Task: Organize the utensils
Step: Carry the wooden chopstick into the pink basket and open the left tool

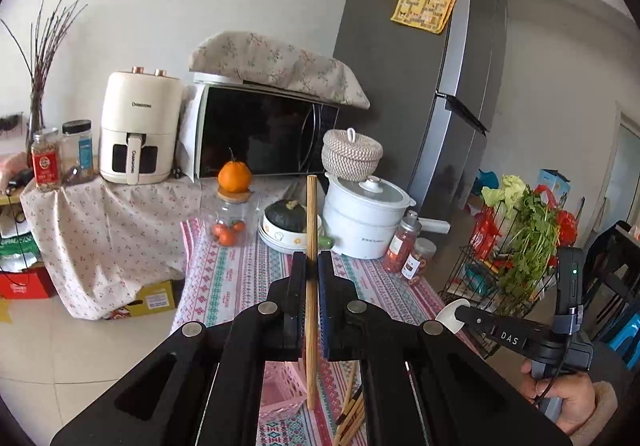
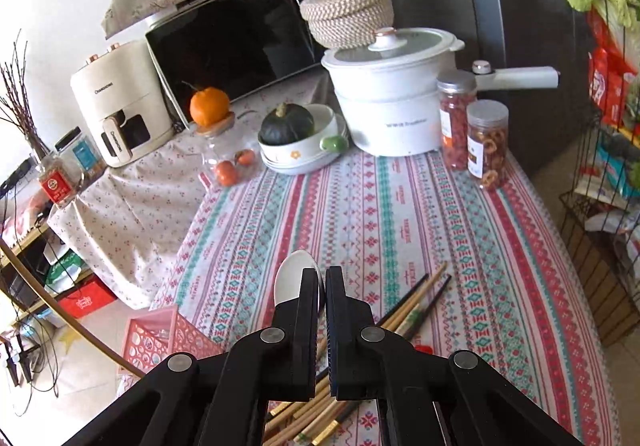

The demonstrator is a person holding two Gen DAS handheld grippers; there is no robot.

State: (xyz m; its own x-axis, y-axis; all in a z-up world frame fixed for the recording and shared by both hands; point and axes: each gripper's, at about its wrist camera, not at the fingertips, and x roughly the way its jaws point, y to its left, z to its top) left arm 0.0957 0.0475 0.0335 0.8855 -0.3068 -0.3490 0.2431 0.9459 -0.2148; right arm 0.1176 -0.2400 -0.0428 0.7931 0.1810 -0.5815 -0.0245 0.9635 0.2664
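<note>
My left gripper [image 1: 312,260] is shut on a wooden chopstick [image 1: 311,230] and holds it upright above the patterned table; the stick's lower end hangs over the pink basket [image 1: 280,386]. My right gripper [image 2: 324,274] is shut on a white spoon [image 2: 294,278], its bowl sticking out past the fingertips. The spoon also shows in the left wrist view [image 1: 452,312]. A pile of several chopsticks [image 2: 412,310] lies on the tablecloth under the right gripper, and shows in the left wrist view [image 1: 352,414]. The pink basket [image 2: 160,338] sits at the table's near left corner.
At the back of the table [image 2: 400,214] stand a white pot [image 2: 388,102], a woven lidded basket [image 2: 348,14], two snack jars [image 2: 486,142], a bowl with a green squash [image 2: 288,126] and a glass jar [image 2: 228,158]. A microwave [image 1: 264,134], air fryer [image 1: 136,130] and fridge [image 1: 420,86] stand behind. A wire vegetable rack [image 1: 500,266] is at right.
</note>
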